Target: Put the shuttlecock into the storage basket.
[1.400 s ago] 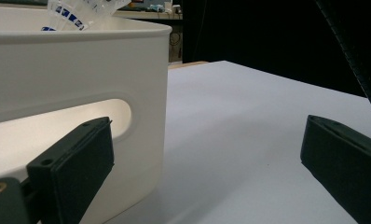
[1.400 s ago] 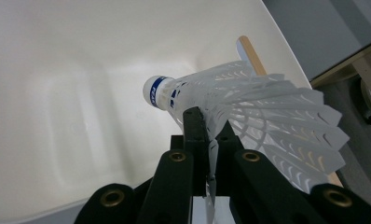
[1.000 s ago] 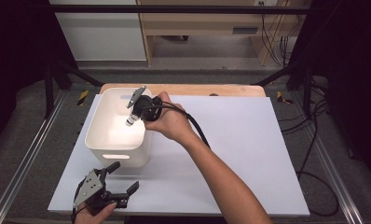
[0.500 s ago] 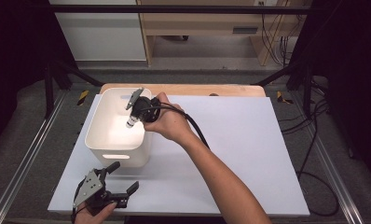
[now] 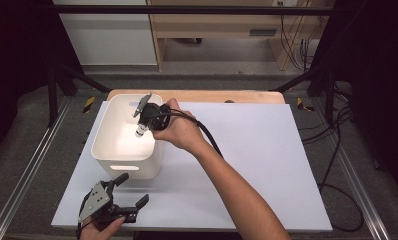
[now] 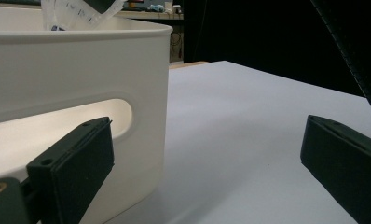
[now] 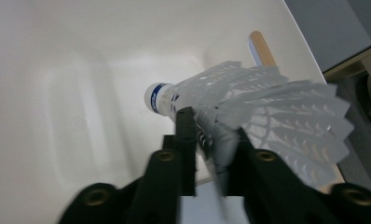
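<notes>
My right gripper hangs over the white bin, pointing down into it. A white feather shuttlecock with a blue-banded cork sits between the jaws of the right gripper, feathers pinched, cork towards the bin's floor. The jaws have just been opening, with the shuttlecock still between them. My left gripper rests low at the table's front left, open and holding nothing. In the left gripper view the left gripper stands just beside the bin's front wall with its handle slot.
The white sheet covers the table to the right of the bin. A wooden board edge runs along the back. Metal rails and cables flank the table.
</notes>
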The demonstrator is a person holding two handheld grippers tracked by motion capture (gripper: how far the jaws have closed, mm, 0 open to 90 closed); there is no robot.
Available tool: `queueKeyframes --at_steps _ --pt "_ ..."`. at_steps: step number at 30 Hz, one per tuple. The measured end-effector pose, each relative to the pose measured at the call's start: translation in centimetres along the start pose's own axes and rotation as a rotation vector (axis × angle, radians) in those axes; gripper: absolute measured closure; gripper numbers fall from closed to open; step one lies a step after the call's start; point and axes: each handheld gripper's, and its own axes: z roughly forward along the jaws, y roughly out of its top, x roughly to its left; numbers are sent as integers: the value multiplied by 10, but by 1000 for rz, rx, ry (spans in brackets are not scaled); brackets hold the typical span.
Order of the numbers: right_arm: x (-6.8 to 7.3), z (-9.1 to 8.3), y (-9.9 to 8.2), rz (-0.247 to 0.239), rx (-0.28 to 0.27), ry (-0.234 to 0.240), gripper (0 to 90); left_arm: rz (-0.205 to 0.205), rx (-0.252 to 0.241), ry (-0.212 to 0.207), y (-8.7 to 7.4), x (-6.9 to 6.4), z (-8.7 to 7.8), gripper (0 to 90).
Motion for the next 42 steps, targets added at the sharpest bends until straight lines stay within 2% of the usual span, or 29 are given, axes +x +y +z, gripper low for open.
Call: queueKeyframes --at_steps 1,2,4,5,9,13,25,42 --pt "0 1 0 20 1 -2 601 0 0 0 0 0 0 26" --pt "-1 2 1 39 7 -7 548 0 0 0 0 0 0 26" --pt "-2 3 0 46 2 11 443 -1 0 0 0 0 0 26" --pt "-2 3 0 58 1 19 404 -1 1 0 0 0 0 26" --pt "0 2 1 65 6 29 351 0 1 0 0 0 0 26" --pt "0 0 2 79 -4 12 307 0 1 0 0 0 0 26" --pt "3 -8 0 89 -8 5 226 0 4 0 0 0 1 26" --pt "3 -23 -13 139 -45 11 166 0 4 1 0 0 1 26"
